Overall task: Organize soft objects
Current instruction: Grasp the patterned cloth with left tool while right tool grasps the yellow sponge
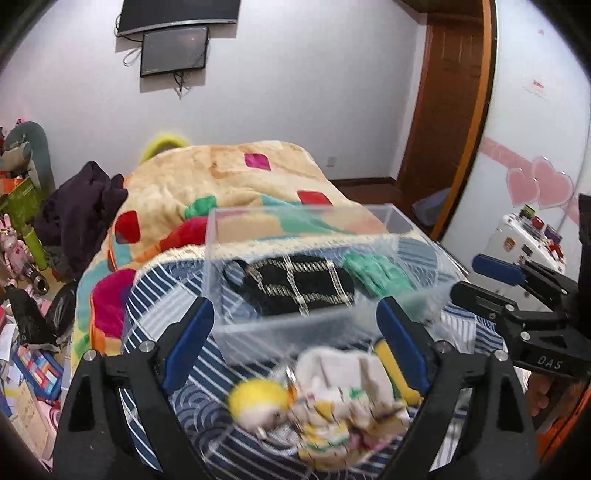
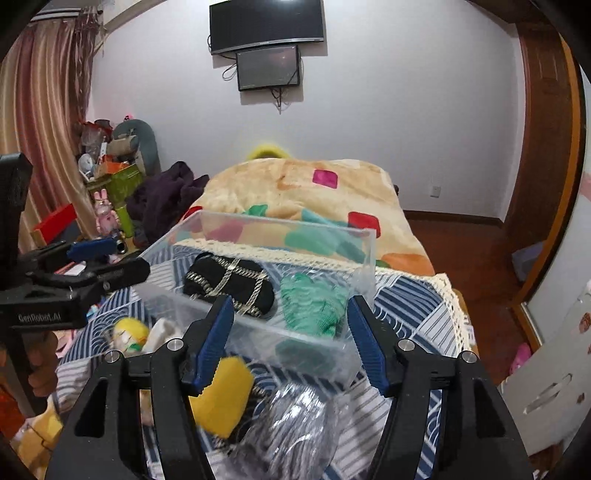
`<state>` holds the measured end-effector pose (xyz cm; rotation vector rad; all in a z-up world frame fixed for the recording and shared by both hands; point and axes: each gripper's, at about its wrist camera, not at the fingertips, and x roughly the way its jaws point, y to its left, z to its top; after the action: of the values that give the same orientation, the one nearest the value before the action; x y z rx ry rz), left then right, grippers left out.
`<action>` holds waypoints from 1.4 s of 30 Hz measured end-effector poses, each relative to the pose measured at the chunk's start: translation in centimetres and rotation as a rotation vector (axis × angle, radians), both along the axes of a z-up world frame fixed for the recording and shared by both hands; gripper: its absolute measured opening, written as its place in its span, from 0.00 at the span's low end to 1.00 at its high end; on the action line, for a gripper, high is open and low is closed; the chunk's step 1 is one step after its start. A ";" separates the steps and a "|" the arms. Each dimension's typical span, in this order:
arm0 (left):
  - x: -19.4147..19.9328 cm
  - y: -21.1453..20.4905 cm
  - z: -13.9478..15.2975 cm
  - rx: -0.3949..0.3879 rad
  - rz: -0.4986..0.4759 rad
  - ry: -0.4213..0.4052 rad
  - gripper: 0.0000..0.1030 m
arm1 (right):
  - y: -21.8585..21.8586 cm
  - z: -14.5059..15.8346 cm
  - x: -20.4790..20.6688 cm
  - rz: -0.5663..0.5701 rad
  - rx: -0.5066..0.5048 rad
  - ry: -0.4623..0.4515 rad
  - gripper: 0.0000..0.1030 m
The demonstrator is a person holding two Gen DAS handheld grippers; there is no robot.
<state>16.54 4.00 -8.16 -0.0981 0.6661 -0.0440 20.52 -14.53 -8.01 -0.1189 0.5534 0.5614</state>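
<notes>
A clear plastic box [image 1: 225,254] [image 2: 364,240] stands on the blue striped bed cover. Inside lie a black cloth with gold lines [image 1: 299,284] [image 2: 229,286] and a green knit piece [image 1: 373,273] [image 2: 314,304]. My left gripper [image 1: 295,343] is open above a white and yellow plush doll [image 1: 321,402] [image 2: 129,332] lying before the box. My right gripper [image 2: 290,339] is open above a yellow soft item [image 2: 225,395] and a grey item in a clear bag [image 2: 291,435]. The right gripper also shows in the left wrist view [image 1: 480,280].
A colourful patched blanket [image 1: 221,177] [image 2: 295,184] covers the far bed, with dark clothes [image 1: 77,210] at its left. Cluttered boxes and toys [image 1: 22,258] line the left floor. A white cabinet [image 1: 524,236] stands right. Screens [image 2: 266,26] hang on the wall.
</notes>
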 end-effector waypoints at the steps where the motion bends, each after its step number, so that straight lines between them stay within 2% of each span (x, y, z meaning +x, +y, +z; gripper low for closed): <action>1: -0.3 -0.3 -0.3 0.001 -0.005 0.008 0.88 | 0.1 -0.1 -0.2 0.008 -0.003 0.008 0.59; 9: -2.9 -2.1 -2.7 0.034 -0.077 0.032 0.88 | 1.0 -2.1 -1.5 0.055 0.007 0.061 0.59; 12: -3.2 -2.2 -3.7 0.020 -0.092 0.056 0.77 | 1.4 -3.1 -1.7 0.069 0.008 0.088 0.59; 16: -3.1 -1.9 -4.7 -0.026 -0.117 0.085 0.57 | 2.0 -4.2 -1.6 0.094 -0.003 0.130 0.59; 20: -3.3 -2.4 -5.2 -0.006 -0.133 0.093 0.41 | 2.6 -5.7 -1.3 0.111 -0.004 0.176 0.56; 26: -4.1 -2.7 -5.3 0.000 -0.137 0.084 0.30 | 2.9 -7.1 -1.1 0.144 0.013 0.246 0.42; 28: -4.5 -2.5 -5.1 -0.006 -0.133 0.081 0.28 | 2.6 -7.3 -1.0 0.150 0.030 0.264 0.40; 29: -4.7 -2.4 -5.0 -0.015 -0.130 0.079 0.28 | 2.6 -7.3 -1.2 0.151 0.035 0.267 0.37; 34: -5.0 -1.7 -4.1 -0.038 -0.122 0.069 0.25 | 1.9 -6.3 -2.1 0.144 0.056 0.225 0.34; 42: -5.6 -1.0 -0.4 -0.020 -0.098 -0.029 0.24 | 1.0 -3.4 -2.9 0.108 0.067 0.122 0.34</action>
<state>10.95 2.95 -8.57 -0.0843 0.6407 -0.1459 17.61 -13.53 -11.41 -0.0510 0.6486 0.6953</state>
